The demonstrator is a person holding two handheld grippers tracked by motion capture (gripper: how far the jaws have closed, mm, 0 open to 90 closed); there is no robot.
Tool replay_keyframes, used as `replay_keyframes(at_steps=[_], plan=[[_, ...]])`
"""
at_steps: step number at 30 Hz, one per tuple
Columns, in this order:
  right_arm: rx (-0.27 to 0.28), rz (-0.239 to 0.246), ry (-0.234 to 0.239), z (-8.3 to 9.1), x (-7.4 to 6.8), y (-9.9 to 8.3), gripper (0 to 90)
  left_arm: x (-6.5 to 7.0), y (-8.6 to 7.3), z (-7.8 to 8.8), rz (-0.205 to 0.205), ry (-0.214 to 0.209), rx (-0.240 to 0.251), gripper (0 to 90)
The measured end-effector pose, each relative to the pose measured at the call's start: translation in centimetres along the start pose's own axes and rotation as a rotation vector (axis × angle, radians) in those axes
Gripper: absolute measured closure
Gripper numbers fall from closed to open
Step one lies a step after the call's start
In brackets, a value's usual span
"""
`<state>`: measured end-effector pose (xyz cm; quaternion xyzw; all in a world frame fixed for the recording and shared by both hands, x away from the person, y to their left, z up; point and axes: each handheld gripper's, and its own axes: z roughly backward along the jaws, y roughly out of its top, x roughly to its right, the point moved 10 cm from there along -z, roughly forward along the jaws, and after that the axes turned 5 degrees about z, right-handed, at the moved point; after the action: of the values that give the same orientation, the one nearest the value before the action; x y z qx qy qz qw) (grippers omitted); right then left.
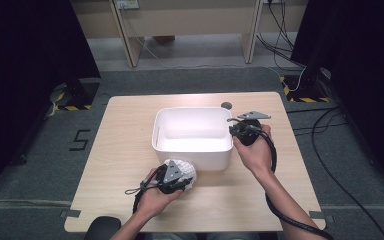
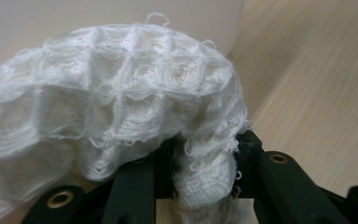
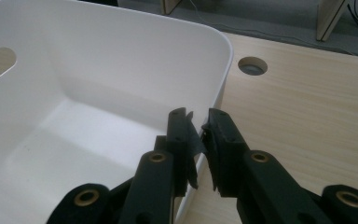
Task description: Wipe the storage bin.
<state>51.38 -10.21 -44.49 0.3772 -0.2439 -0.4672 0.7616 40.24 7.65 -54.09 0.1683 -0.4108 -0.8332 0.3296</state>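
Pinching the white cloth (image 2: 121,102) tight, the left gripper (image 1: 172,176) lifts it toward the bin (image 1: 192,150), whose right wall the right gripper (image 3: 198,130) clamps steady.

My left tool (image 1: 176,176) covers much of the white cloth (image 1: 184,167) from above; in its own view the cloth runs past the left edge, hiding the counter beneath.

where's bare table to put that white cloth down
Bare table lies left of the white bin, and along the near edge between both forearms. It is crowded at the bin's near wall, where the left tool grips the cloth.
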Motion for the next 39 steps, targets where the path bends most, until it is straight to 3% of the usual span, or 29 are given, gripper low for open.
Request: replay_keyframes(at_steps=[16, 26, 39], plan=[[0.001, -0.002, 0.001, 0.0, 0.0, 0.0, 79.9, 0.0, -1.9, -1.9, 0.031, -0.019, -0.057, 67.5], [0.001, -0.002, -0.001, 0.0, 0.0, 0.0, 80.0, 0.3, -1.7, -2.3, 0.040, -0.030, -0.051, 67.4], [0.000, -0.005, 0.001, 0.0, 0.0, 0.0, 80.0, 1.6, -0.7, -3.1, 0.009, -0.060, -0.061, 67.3]])
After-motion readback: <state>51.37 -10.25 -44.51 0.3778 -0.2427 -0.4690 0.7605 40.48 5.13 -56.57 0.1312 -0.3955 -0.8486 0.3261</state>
